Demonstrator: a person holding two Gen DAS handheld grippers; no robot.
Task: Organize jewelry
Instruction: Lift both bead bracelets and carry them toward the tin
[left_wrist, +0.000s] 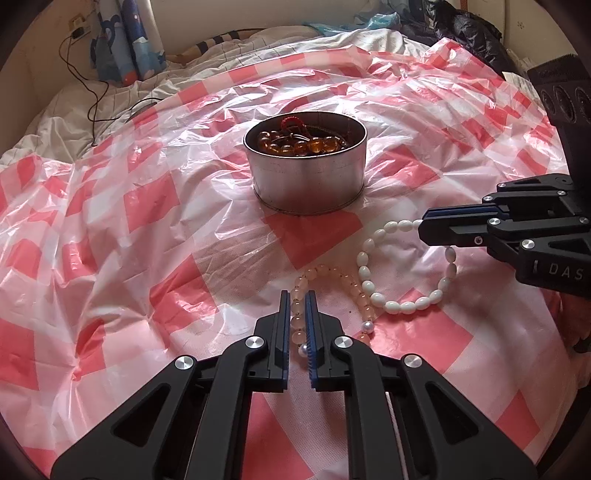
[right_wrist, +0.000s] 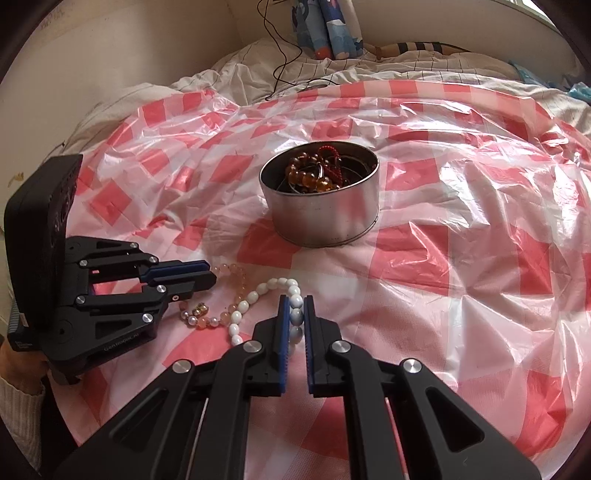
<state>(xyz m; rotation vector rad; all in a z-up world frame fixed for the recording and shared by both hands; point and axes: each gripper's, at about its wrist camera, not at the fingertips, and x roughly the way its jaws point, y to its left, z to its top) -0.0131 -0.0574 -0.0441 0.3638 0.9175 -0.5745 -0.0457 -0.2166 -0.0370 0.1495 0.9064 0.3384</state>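
Item one, far left: my left gripper, jaws nearly closed and clamped on the peach bead bracelet, which lies on the checked plastic sheet and touches the white one. Item two, just right of it: white bead bracelet, an oval loop flat on the sheet. Item three, further right: my right gripper, jaws closed on the white beads at the loop's far side. Item four, beyond both bracelets and well apart from them: round metal tin, upright, holding amber beads and a red cord.
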